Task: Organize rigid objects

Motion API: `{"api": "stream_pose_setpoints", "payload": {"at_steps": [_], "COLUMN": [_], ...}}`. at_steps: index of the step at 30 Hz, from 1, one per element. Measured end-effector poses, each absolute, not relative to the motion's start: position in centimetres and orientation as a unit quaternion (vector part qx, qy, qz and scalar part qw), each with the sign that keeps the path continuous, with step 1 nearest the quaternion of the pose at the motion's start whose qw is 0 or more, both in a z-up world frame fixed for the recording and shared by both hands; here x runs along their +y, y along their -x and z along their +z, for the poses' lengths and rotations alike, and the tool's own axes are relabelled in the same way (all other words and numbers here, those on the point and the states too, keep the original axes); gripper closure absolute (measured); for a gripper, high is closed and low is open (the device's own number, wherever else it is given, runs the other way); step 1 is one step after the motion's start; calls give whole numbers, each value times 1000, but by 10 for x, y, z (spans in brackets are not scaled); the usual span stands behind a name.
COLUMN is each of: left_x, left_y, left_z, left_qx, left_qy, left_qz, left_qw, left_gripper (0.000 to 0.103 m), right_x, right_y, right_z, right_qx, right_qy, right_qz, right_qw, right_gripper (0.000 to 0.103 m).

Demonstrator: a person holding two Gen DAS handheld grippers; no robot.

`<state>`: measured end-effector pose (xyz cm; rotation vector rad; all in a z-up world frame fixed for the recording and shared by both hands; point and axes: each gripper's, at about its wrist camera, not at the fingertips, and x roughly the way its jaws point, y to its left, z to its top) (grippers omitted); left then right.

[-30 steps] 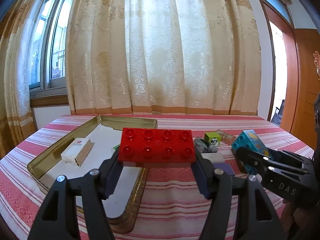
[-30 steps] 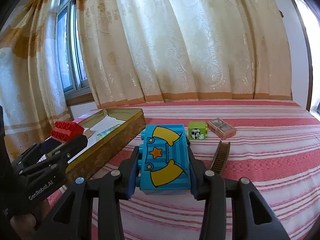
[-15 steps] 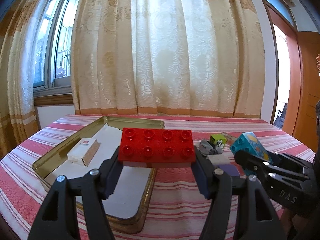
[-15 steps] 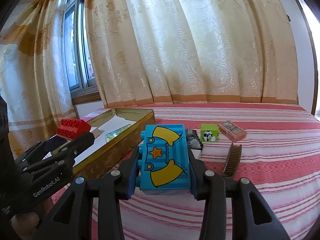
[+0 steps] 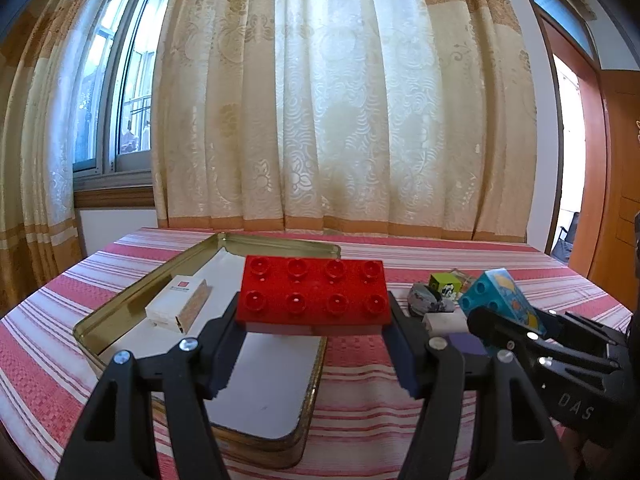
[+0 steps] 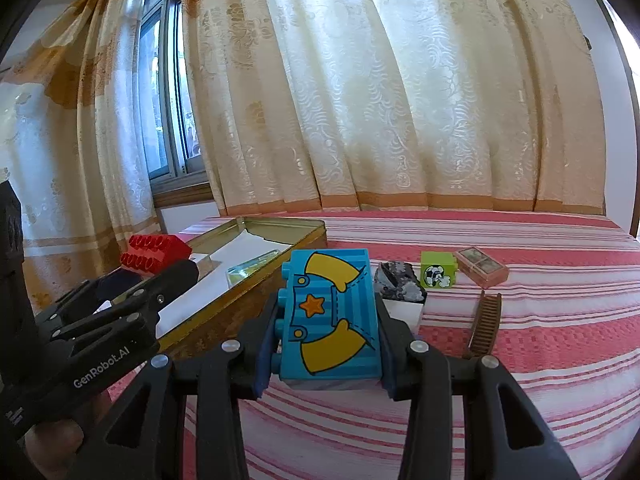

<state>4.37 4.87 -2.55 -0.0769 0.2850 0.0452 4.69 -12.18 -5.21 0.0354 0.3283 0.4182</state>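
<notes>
In my left gripper (image 5: 314, 322) I have the red brick (image 5: 314, 294), studs up, my pads pressed on its two short ends, so the jaws stand fairly wide and closed on it. It hangs level above the near right part of the tin (image 5: 120, 312), clear of the white lining. Inside the tin, toward its left wall, a white box (image 5: 176, 308) lies on its side. My right gripper (image 6: 328, 344) pinches the blue brick (image 6: 330, 320), the one with a yellow sleeve print and an orange star, its studs turned to the left; the jaws are narrower here and shut against its two sides. It is up off the striped cloth (image 6: 540, 360), just right of the tin's outer wall. Beyond it on the cloth sit a grey stone (image 6: 396, 284) on top of a white block (image 6: 404, 312), then a green cube (image 6: 438, 274) with a black and white print, a pink case (image 6: 482, 272) touching or just beside it, and a brown comb (image 6: 486, 326) lying nearer to me. From the left camera I see my right gripper off to the right with the blue brick in it.
</notes>
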Motion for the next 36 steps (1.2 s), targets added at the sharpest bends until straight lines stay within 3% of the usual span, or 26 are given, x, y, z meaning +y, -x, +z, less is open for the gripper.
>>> {"api": "stream_pose_setpoints", "payload": {"at_steps": [17,25,36], "left_x": [64,105,135], "left_y": [-41,-46,-66], "left_z": [-27,-27,-17], "left_qx": [141,165,194], "left_qy": [44,67,56], "left_qz": [35,59,70], "left_qw": [988,982,977], "left_gripper": [39,39,38], "right_x": [-107,-86,-28], "right_y": [-46,-66,-102], "right_z": [-51,-52,-22], "right_qx": [164,217,227], "right_qy": [-9,-14,28], "right_qz": [223,268,299], "right_qw": [961,939,927], "right_gripper": [58,59,58]}}
